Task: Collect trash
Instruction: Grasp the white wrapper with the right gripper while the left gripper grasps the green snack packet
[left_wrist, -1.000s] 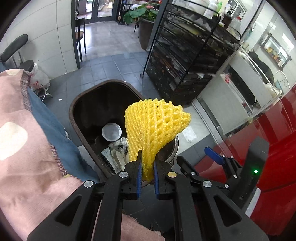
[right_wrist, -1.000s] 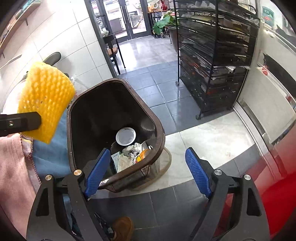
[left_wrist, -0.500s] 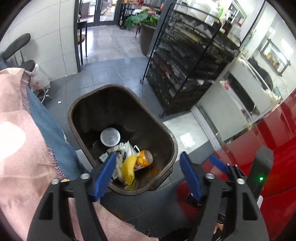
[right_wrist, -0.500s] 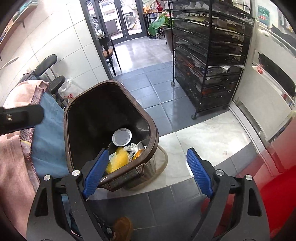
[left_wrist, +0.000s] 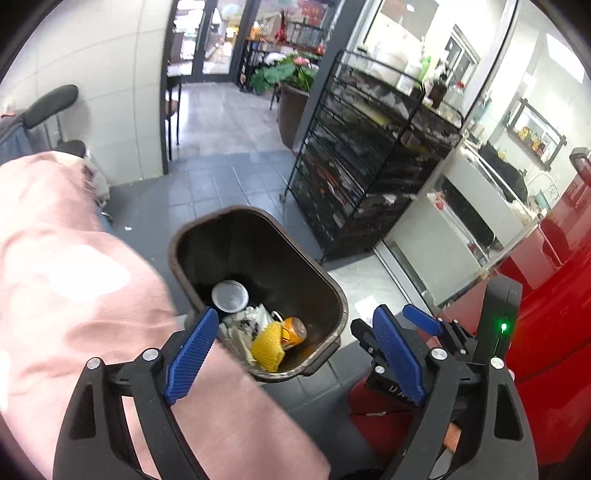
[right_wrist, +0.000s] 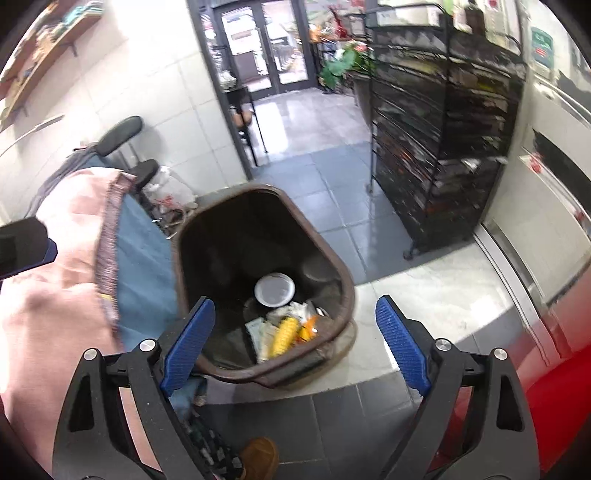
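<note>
A dark brown trash bin (left_wrist: 332, 291) stands on the floor below both grippers; it also shows in the right wrist view (right_wrist: 343, 280). Inside it lie a yellow foam net (left_wrist: 266, 349), an orange can (left_wrist: 293, 330), a white lid (left_wrist: 229, 296) and crumpled wrappers. The right wrist view shows the net (right_wrist: 283, 334) and lid (right_wrist: 274, 290) too. My left gripper (left_wrist: 295, 356) is open and empty above the bin's near rim. My right gripper (right_wrist: 295, 350) is open and empty, also above the near rim.
A black wire rack (left_wrist: 369, 158) stands right of the bin. A red surface (left_wrist: 554, 314) lies at the right edge. A pink sleeve (left_wrist: 74, 295) fills the left. A black chair (right_wrist: 122, 147) and glass doors (right_wrist: 266, 48) are further back.
One second ago my left gripper was shut on the yellow foam net above the bin. It opened, the net fell into the bin, and both grippers have drawn back and up.
</note>
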